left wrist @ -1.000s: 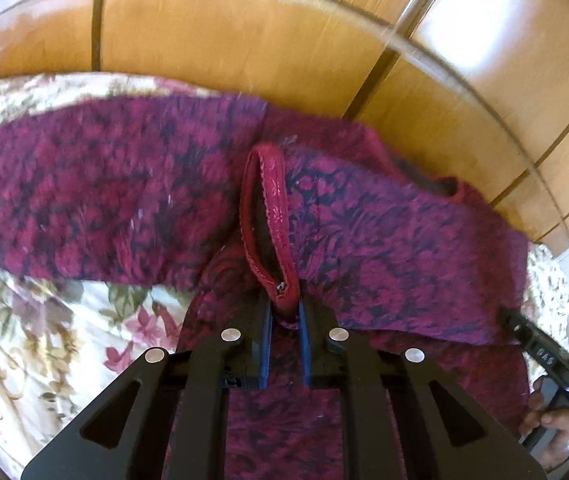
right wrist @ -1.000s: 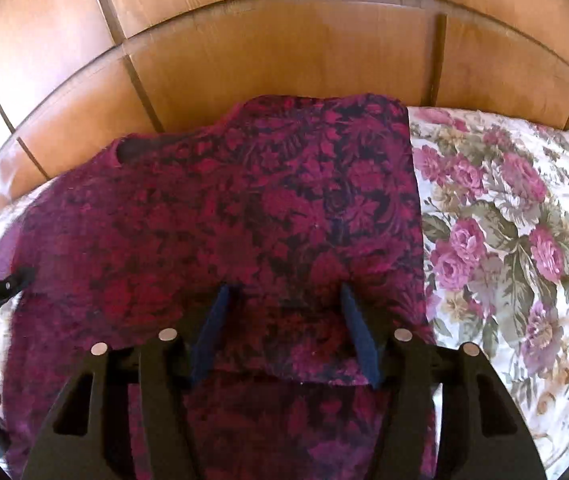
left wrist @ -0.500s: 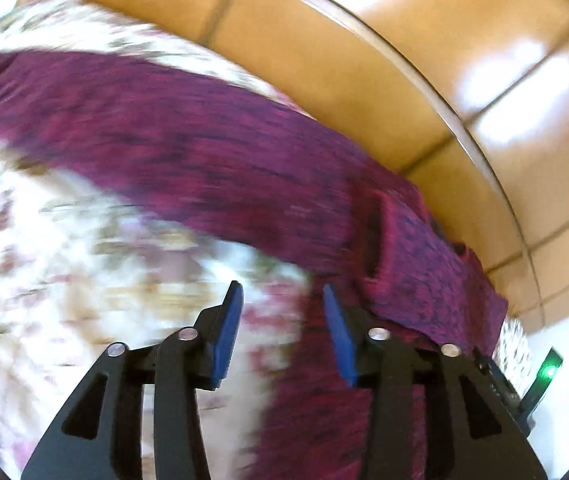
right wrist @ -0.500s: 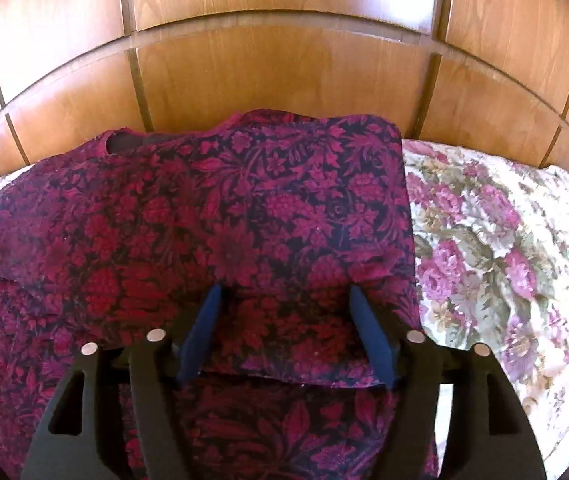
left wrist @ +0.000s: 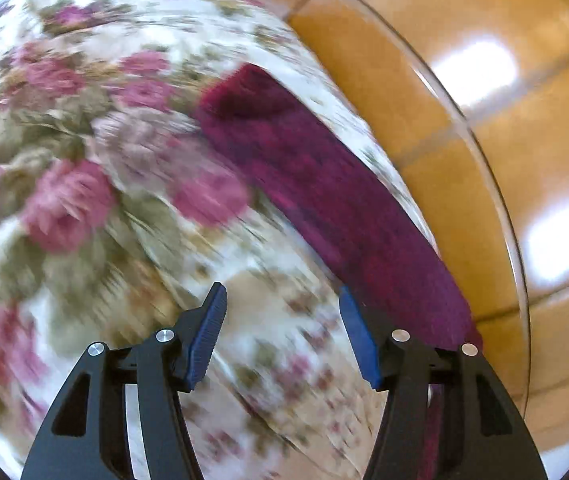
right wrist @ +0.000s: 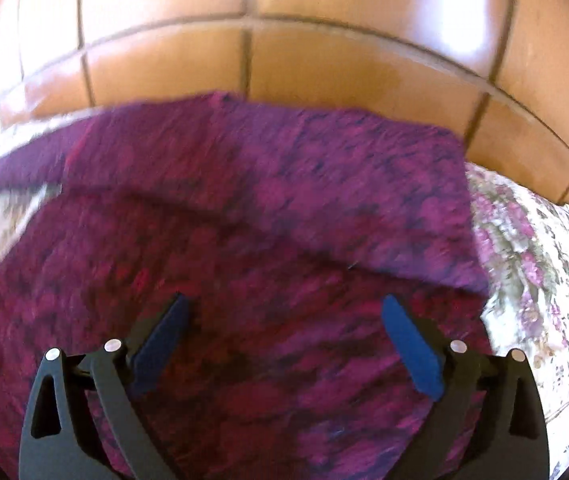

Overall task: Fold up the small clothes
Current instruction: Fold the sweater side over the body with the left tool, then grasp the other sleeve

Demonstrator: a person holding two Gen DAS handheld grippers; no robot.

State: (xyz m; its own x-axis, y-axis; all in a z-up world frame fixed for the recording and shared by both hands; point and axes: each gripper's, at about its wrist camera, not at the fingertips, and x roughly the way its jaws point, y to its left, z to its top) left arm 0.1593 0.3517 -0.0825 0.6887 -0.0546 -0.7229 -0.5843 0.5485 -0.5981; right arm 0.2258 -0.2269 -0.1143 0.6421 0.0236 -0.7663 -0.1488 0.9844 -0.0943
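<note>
Left gripper (left wrist: 282, 330): black w/ blue pads, jaws spread wide, nothing btwn them; over the floral bedspread (left wrist: 84, 184).
Right gripper (right wrist: 284, 344): jaws also wide apart, empty, above the garment body.
Garment: dark magenta floral-print knit top (right wrist: 244, 240), flat on bedspread; one sleeve (left wrist: 324, 184) stretched out along the far edge, near wood-panel wall (right wrist: 324, 68).
Fold: upper right part doubled over body.
Both views: motion-blurred.

Magenta-and-dark patterned garment (right wrist: 268, 216), pink-rose floral white bedspread (left wrist: 84, 200), orange-brown floor (right wrist: 324, 60)
</note>
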